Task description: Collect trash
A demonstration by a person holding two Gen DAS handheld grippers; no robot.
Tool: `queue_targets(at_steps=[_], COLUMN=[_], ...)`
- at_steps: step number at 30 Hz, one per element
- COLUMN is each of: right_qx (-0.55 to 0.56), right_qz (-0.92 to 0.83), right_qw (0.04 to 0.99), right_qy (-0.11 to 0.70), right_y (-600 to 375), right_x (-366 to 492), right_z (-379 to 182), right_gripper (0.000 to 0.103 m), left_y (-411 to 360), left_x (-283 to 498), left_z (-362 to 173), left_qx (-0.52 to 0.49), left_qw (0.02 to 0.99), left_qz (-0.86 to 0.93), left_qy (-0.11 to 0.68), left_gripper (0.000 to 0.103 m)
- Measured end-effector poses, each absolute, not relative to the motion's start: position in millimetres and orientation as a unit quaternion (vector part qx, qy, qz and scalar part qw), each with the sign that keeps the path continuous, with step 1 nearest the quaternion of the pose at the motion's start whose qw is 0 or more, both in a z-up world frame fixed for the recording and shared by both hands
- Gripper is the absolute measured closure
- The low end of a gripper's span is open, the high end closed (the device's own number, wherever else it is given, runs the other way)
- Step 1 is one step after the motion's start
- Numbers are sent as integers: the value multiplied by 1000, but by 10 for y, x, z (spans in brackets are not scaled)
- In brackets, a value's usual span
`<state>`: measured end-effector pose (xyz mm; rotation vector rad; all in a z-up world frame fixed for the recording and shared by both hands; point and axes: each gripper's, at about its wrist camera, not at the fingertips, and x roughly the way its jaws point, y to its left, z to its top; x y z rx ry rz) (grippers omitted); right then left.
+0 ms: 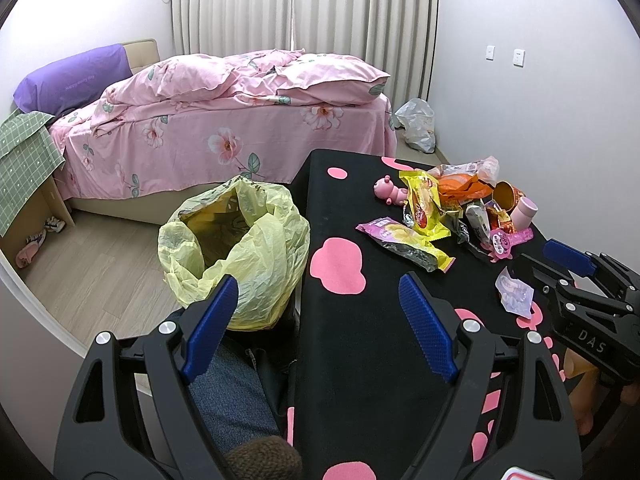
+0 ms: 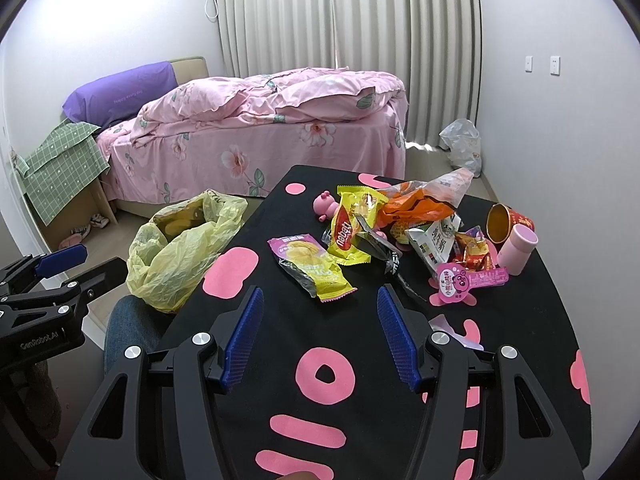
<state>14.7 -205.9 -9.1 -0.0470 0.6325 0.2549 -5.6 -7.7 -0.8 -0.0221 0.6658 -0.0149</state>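
A heap of snack wrappers lies on the black table with pink shapes [image 2: 280, 332]. It holds a yellow wrapper [image 2: 352, 224], a purple and yellow wrapper [image 2: 308, 264], an orange bag [image 2: 416, 204] and a pink-labelled packet [image 2: 472, 280]. A tipped red paper cup [image 2: 504, 224] rests beside a pink cup [image 2: 518, 248]. An open yellow trash bag [image 1: 236, 248] stands on the floor left of the table. My right gripper [image 2: 320, 292] is open just short of the purple wrapper. My left gripper [image 1: 318, 280] is open over the table's left edge, holding nothing.
A pink toy pig [image 2: 324, 206] lies behind the wrappers, and a pale purple scrap [image 1: 514, 290] sits near the right gripper [image 1: 548, 264]. Beyond are a pink bed [image 1: 224, 120], a cardboard box under green cloth [image 1: 28, 176] and a white bag [image 1: 418, 128]. A knee in jeans [image 1: 228, 392] is under my left gripper.
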Motion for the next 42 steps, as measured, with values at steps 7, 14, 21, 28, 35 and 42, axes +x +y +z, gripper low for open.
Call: queue_targets(at_steps=[7, 14, 21, 28, 35, 42], right_qx=[-24, 7, -17, -30, -90, -141], right_qz=[92, 44, -17, -53, -43, -76], right_qw=[948, 949, 947, 952, 930, 902], right_qy=[303, 311, 319, 300, 354, 401], right_y=[-2267, -2926, -3533, -4232, -4140, -3933], right_x=[188, 355, 544, 1245, 2310, 3103], right_z=[-95, -116, -271, -203, -385, -721], right_gripper=[47, 47, 47, 47, 47, 47], left_y=[-93, -324, -752, -1162, -1268, -1109], left_x=[16, 378, 710, 1006, 1316, 1375], left_z=[-11, -221, -349, -313, -411, -470], left_qx=[-1, -3, -1, 12, 2, -8], left_qw=[946, 936, 925, 931, 925, 923], left_qz=[-5, -60, -121, -154, -143, -130], left_qy=[324, 346, 359, 331, 353, 361], left_gripper=[24, 24, 24, 24, 24, 24])
